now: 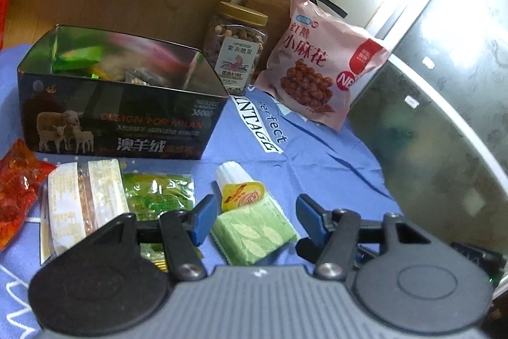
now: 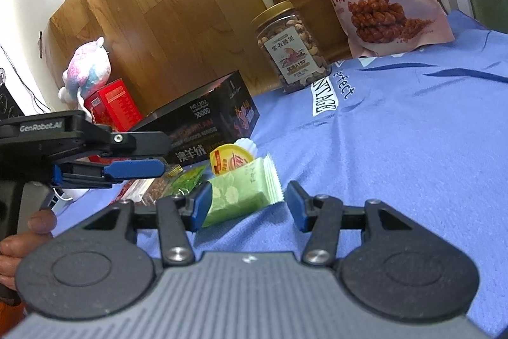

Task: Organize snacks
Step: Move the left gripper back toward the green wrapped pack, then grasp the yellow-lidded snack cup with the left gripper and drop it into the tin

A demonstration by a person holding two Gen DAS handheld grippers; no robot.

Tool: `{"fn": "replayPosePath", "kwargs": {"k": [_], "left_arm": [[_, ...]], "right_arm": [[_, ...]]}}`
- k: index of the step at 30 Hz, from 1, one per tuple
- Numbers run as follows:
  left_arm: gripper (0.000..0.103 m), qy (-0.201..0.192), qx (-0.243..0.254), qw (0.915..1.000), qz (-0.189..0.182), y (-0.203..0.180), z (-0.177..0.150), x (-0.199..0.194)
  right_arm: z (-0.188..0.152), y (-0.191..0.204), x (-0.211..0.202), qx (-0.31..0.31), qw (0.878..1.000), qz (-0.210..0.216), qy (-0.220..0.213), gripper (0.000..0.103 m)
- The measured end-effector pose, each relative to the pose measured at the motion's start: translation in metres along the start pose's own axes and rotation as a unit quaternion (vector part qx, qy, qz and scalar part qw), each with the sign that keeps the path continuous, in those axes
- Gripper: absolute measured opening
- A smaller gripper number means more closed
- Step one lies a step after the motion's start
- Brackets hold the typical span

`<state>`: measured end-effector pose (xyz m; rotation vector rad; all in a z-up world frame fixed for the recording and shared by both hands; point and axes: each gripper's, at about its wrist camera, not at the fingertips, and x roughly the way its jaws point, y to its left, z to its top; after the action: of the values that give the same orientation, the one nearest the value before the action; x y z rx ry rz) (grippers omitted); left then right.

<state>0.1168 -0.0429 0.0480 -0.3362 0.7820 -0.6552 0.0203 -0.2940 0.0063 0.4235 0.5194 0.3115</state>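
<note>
Blue cloth over the surface, wood panel behind. Black tin far left, contents too blurred to read. Red packet cut off at left edge. Green wafer pack lies between left gripper jaws, untouched; right gripper likewise part-open, gripping nothing.

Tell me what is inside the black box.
The black box holds a green packet and a few other small wrapped snacks in the left wrist view. Its front wall hides the bottom.
</note>
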Motion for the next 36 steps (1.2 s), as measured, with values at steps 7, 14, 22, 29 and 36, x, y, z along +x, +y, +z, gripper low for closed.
{"fn": "replayPosePath", "kwargs": {"k": [7,14,22,29,36], "left_arm": [[0.058,0.01,-0.019,0.9993,-0.032,0.012,0.014,-0.001],[0.071,0.034,0.011,0.9987,-0.035,0.005,0.025,0.032],[0.029,0.077,0.011,0.9968,0.018,0.026,0.023,0.075],[0.024,0.006,0.013,0.9998,0.011,0.036,0.023,0.006],[0.024,-0.079,0.02,0.9962,0.03,0.052,0.069,-0.052]], "right_arm": [[0.012,0.001,0.008,-0.019,1.0,0.009,0.001,0.056],[0.021,0.012,0.044,-0.087,0.995,-0.001,0.04,0.057],[0.029,0.026,0.1,-0.145,0.984,0.013,0.106,0.051],[0.027,0.064,0.08,-0.151,0.986,0.033,0.058,0.032],[0.063,0.124,0.102,-0.197,0.978,0.065,-0.009,0.032]]}}
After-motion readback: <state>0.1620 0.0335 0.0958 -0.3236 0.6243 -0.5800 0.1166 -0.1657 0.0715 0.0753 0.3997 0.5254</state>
